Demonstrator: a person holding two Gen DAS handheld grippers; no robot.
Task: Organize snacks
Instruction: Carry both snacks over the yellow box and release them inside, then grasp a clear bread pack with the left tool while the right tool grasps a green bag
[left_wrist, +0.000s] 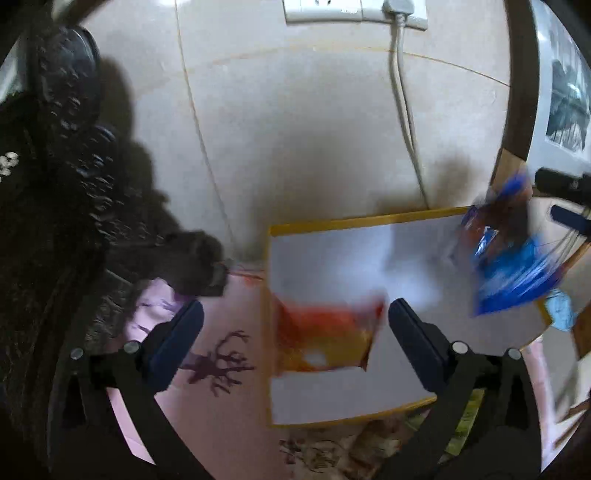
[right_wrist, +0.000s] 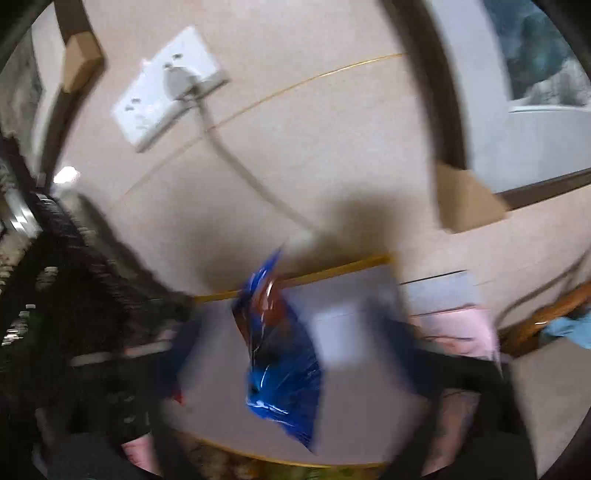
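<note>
in the left wrist view, a white yellow-edged table (left_wrist: 406, 266) was seen before a beige wall (left_wrist: 295, 129); an orange snack bag (left_wrist: 325, 336) lay between the left gripper's (left_wrist: 295, 325) parted jaws, untouched. in the right wrist view, a blue snack bag (right_wrist: 284, 369) was seen, blurred, between the right gripper's (right_wrist: 295, 354) spread jaws.

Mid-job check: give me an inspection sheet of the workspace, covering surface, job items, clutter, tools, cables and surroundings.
Surface: white board with yellow edge, lying on a pink patterned cloth.
Job's things: red-orange snack bag on the board, blurred; blue snack bag over the board's far right part, blurred, so whether it rests there cannot be told.
Clutter: light blue cloth beyond the board's right edge.
Grippers: left tool open, jaws wide apart, red-orange bag in front, not gripped; right tool open and blurred, blue bag between the jaws, pads not on it.
Cables: grey cord from wall socket down behind the board.
Surroundings: beige wall, framed picture at right, dark fuzzy item at left.
</note>
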